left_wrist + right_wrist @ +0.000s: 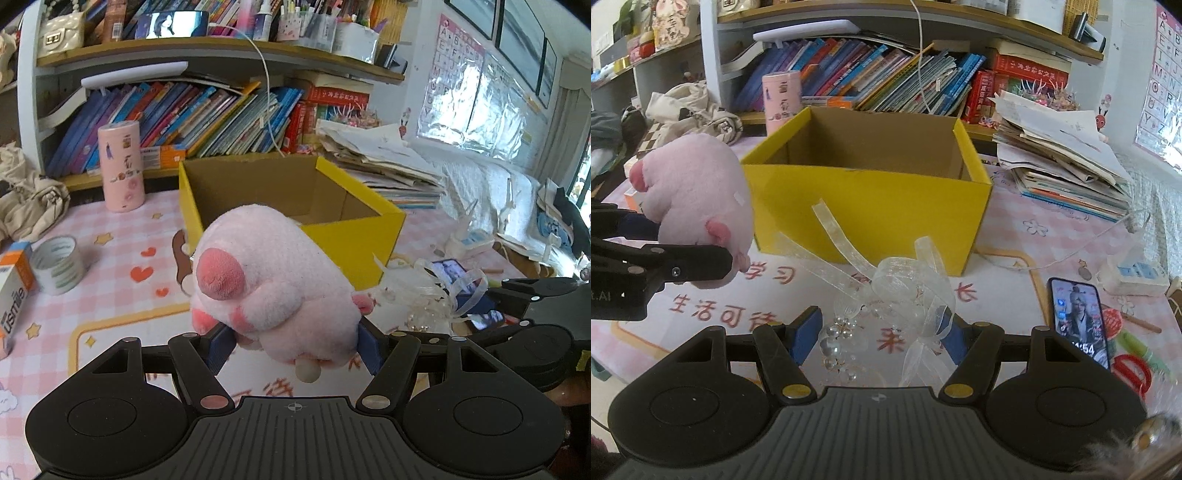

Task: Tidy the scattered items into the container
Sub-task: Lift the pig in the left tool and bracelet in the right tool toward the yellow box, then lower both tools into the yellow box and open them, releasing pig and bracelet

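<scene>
The yellow box (871,206) sits open on the pink desk mat (122,251) in front of the books, inside looks empty from here. My left gripper (291,347) is pinching the pink plush toy (273,280), lifted just short of the box's near wall. To do this well I should carry it up over the rim, centre it above the opening, then let go, not clip the cardboard edge. My right gripper (875,332) has its blue pads spread around the clear ribbon-and-bead bundle (886,295) on the mat, not squeezed yet; I'd close low on the knot so the loose ribbon tails come along. Phone (1078,321) lies just right.
</scene>
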Available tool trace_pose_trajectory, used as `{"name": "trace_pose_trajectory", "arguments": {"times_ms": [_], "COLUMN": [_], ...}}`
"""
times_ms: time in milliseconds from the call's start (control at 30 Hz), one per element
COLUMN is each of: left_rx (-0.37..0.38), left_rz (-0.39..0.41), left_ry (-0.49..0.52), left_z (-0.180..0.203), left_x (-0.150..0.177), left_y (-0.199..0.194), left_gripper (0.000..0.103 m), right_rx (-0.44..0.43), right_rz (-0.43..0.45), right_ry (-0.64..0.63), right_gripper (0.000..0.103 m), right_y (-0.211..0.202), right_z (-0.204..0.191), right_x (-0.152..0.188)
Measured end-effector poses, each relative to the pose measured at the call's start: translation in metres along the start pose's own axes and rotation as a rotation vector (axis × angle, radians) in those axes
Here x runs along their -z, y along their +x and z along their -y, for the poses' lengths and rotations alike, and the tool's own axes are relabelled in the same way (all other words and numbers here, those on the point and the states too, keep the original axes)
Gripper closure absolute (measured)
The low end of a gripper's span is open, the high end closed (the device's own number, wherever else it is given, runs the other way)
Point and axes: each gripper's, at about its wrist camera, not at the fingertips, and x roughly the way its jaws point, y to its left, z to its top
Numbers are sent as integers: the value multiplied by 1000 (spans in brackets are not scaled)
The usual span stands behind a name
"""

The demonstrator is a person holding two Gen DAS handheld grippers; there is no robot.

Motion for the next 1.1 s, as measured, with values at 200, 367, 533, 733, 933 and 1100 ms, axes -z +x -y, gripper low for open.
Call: {"name": "trace_pose_trajectory", "arguments": {"times_ms": [200,367,533,733,933,1100], "left_rx": [-30,-69,-118,-160,-179,-192], "left_rz": [42,84,113,136,121,64], "left_ry": [3,12,7,29,100,155], "left_z": [7,10,7,5,4,-2], "left_x": [-16,-36,-55,-77,-100,-114], "left_y": [9,14,16,26,49,75], "left_gripper": [35,34,34,34,34,34], "right_rx": [-29,-66,-98,-143,-159,-150], "right_rz": [39,103,184,235,245,208], "right_ry": [-2,-12,-21,-40,-119,-224], "right_gripper": [37,37,37,37,37,37], "right_y": [7,13,13,21,45,77], "right_z": [20,34,47,55,59,61], "right_x": [-19,-43,-72,-102,-130,-151]}}
